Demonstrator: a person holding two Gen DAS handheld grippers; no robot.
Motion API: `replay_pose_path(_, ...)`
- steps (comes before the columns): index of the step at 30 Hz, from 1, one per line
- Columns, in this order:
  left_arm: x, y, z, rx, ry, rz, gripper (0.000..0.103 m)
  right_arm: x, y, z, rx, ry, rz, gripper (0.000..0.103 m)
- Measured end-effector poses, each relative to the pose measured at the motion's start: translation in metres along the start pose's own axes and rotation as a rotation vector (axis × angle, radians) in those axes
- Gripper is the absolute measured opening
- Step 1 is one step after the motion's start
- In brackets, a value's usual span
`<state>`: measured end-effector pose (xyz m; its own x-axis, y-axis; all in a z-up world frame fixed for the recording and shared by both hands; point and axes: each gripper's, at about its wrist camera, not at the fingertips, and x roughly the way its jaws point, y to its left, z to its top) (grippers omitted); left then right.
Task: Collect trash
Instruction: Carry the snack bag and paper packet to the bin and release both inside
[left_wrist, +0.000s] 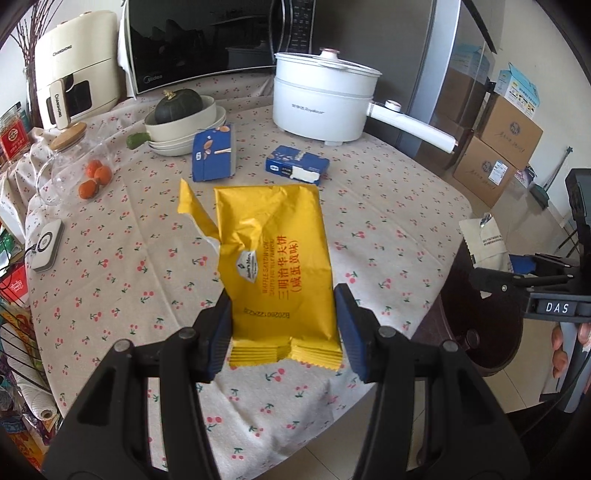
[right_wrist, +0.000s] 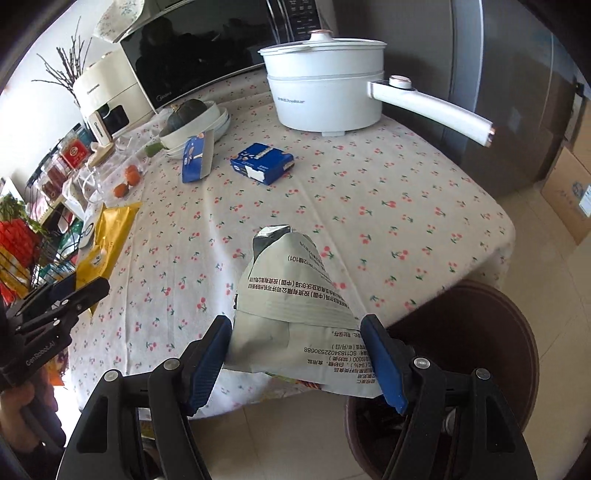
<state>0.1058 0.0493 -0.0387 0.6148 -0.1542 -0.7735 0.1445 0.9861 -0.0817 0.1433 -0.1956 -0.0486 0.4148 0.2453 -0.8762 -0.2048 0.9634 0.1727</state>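
My left gripper (left_wrist: 282, 332) is shut on a torn yellow snack wrapper (left_wrist: 275, 258) and holds it up above the cherry-print tablecloth (left_wrist: 129, 288). My right gripper (right_wrist: 297, 354) is shut on a crumpled white wrapper (right_wrist: 295, 302) near the table's front edge, beside a dark brown bin (right_wrist: 472, 332). Two blue snack boxes lie further back: one upright (left_wrist: 214, 153), one flat and torn open (left_wrist: 297, 164). The right gripper with the white wrapper (left_wrist: 487, 243) shows at the right of the left wrist view. The yellow wrapper (right_wrist: 107, 236) shows at the left of the right wrist view.
A white electric pot (left_wrist: 325, 99) with a long handle stands at the back. A microwave (left_wrist: 207, 40), an air fryer (left_wrist: 74, 70), bowls holding a green squash (left_wrist: 181, 107) and a glass jar with oranges (left_wrist: 85, 170) line the back left. Cardboard boxes (left_wrist: 498, 155) stand on the floor right.
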Motion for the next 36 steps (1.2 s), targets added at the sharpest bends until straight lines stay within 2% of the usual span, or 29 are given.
replay_pose_path(5, 0.002, -0.033, -0.002, 0.079, 0.019, -0.04, 0.054, -0.019, -0.024, -0.017, 0.01, -0.002, 0.0, 0.074)
replay_pose_path(23, 0.045, -0.186, -0.022, 0.344, 0.094, -0.223, 0.054, -0.052, -0.159, -0.098, 0.167, 0.056, -0.125, 0.074)
replay_pose_path(29, 0.06, -0.215, -0.026, 0.376, 0.098, -0.261, 0.055, -0.061, -0.183, -0.113, 0.21, 0.059, -0.129, 0.074)
replay_pose_path(31, 0.064, -0.221, -0.028, 0.378, 0.092, -0.275, 0.057, -0.063, -0.187, -0.117, 0.216, 0.062, -0.134, 0.074)
replay_pose_path(32, 0.065, -0.223, -0.028, 0.382, 0.083, -0.274, 0.065, -0.063, -0.19, -0.118, 0.219, 0.065, -0.135, 0.074)
replay_pose_path(33, 0.065, -0.225, -0.029, 0.386, 0.077, -0.264, 0.078, -0.063, -0.191, -0.119, 0.221, 0.067, -0.137, 0.074)
replay_pose_path(36, 0.066, -0.225, -0.028, 0.39, 0.06, -0.234, 0.091, -0.062, -0.195, -0.122, 0.224, 0.074, -0.141, 0.074)
